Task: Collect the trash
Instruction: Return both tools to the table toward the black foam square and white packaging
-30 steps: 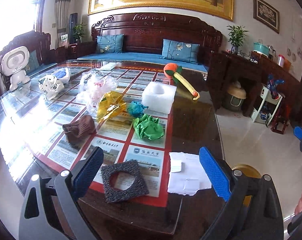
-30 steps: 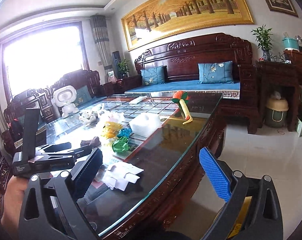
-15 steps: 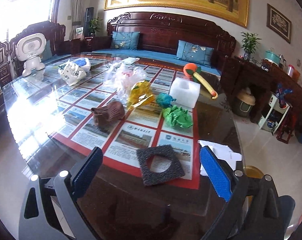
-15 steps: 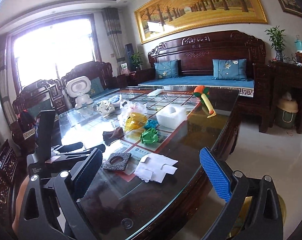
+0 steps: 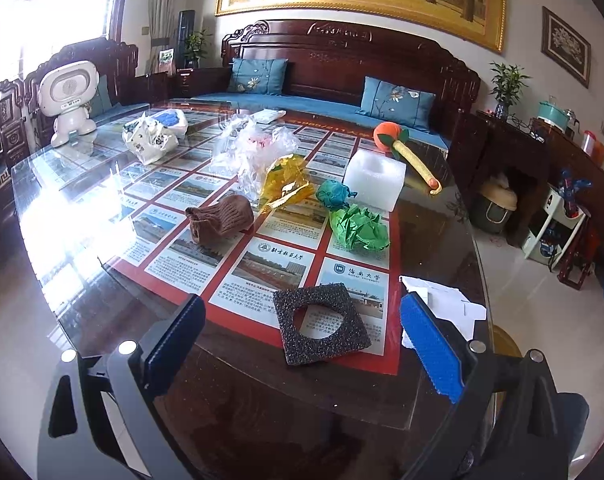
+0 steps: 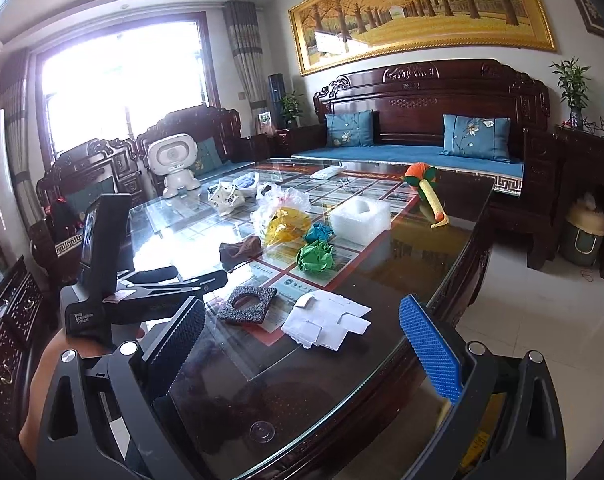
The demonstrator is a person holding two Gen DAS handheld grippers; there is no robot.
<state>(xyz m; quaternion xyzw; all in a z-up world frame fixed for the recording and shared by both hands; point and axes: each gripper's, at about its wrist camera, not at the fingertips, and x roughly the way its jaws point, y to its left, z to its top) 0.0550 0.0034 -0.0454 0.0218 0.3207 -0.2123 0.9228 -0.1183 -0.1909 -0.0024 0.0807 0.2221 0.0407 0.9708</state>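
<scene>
Both claws have drawn back from the desk [image 5: 82, 288] edge, widening each view. Nearest trash is the black foam square [image 5: 321, 325], lying flat straight ahead of the left claw [image 5: 298, 344], framed between its wide-open, empty jaws. From the right claw [image 6: 302, 344], likewise spread and empty, white paper scraps [image 6: 325, 318] lie ahead. Left looks better placed for the foam.

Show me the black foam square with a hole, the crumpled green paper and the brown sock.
black foam square [image 5: 290, 336], left wrist view, left border.
crumpled green paper [image 5: 359, 229], left wrist view, middle.
brown sock [image 5: 222, 220], left wrist view, middle.
</scene>
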